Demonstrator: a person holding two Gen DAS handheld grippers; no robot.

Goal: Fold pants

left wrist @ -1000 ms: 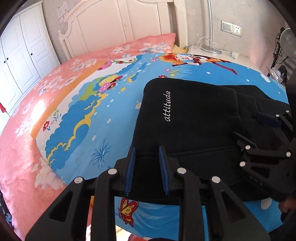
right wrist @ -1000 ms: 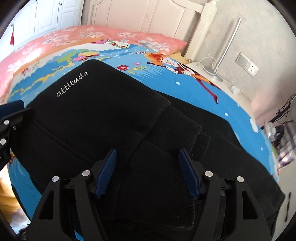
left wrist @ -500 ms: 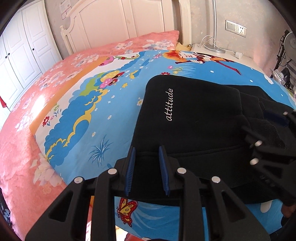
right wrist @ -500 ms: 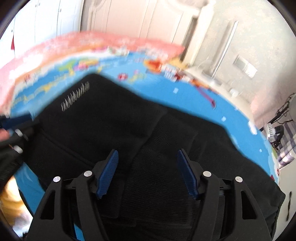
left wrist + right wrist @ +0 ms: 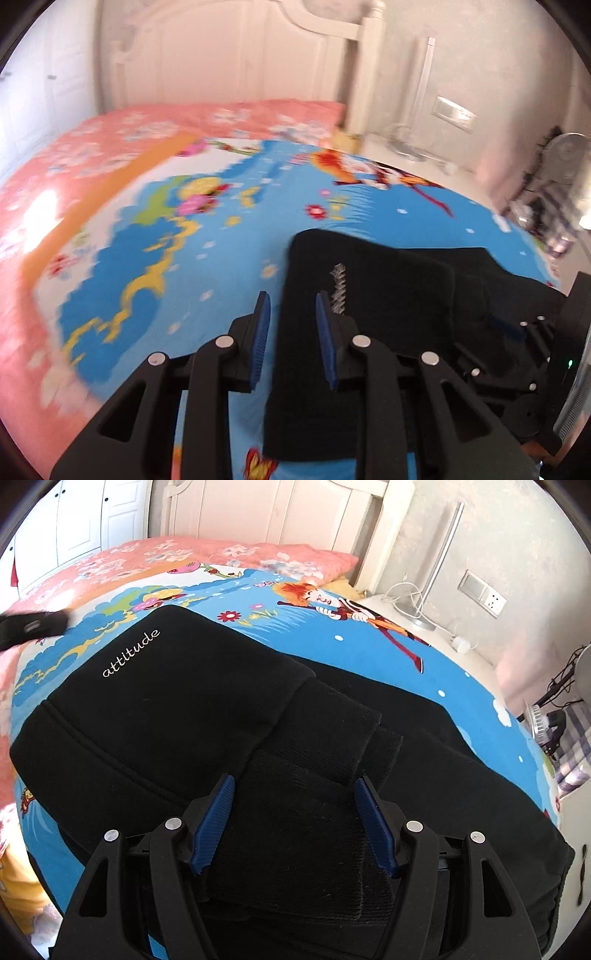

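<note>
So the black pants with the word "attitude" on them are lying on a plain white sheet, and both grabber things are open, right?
Not plain white. The black pants lie on a bright blue cartoon-print bedspread, as the right wrist view shows. The left gripper and right gripper are indeed open.

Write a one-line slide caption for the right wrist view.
Open right gripper poised over folded black pants lettered "attitude", lying on a cartoon-print bedspread.
</note>
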